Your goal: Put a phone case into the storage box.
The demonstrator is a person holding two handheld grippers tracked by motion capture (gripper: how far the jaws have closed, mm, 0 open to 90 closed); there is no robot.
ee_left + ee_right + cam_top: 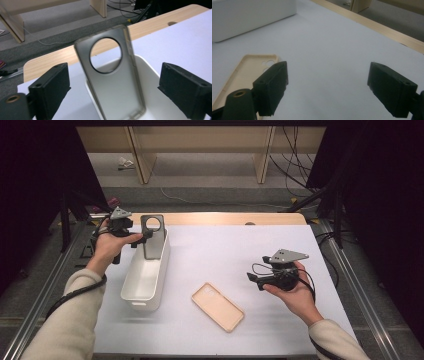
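A smoky grey translucent phone case point(152, 238) with a large round camera hole stands upright at the far end of a white bin point(135, 296), leaning on its end wall. My left gripper point(141, 238) hovers just left of it, open. In the left gripper view the grey case point(112, 85) rises between the spread jaws of the left gripper point(116, 75), and neither pad touches it. A beige phone case point(217, 306) lies inner side up on the white table. My right gripper point(255, 279) is held to its right, open and empty, with the beige case point(242, 72) beside its left jaw.
The white bin point(150, 72) lies lengthwise along the table's left side. The white mat point(230, 250) ends at a wooden table edge point(220, 218) at the back. Beyond it are grey floor, wooden furniture legs and cables. Metal rails run down both sides.
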